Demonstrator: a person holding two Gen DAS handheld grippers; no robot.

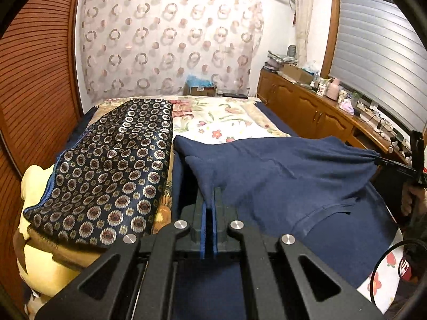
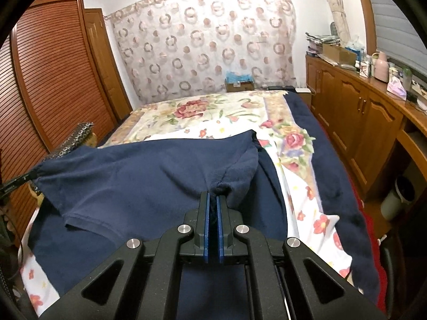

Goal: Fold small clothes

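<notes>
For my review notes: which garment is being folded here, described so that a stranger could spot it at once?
Start at the bed with its floral cover. Across its near end a plain navy garment hangs stretched, one corner pinched in the left gripper, another in the right gripper. The dark cloth to its left carries gold medallions; the garment has no pattern.

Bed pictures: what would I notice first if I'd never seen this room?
Probably the navy garment, stretched above the bed between the left tool and the right tool, each pinching one bunched edge. Next, the shiny dark cloth with circles lying to its left, and the flowery bedspread beyond.
</notes>
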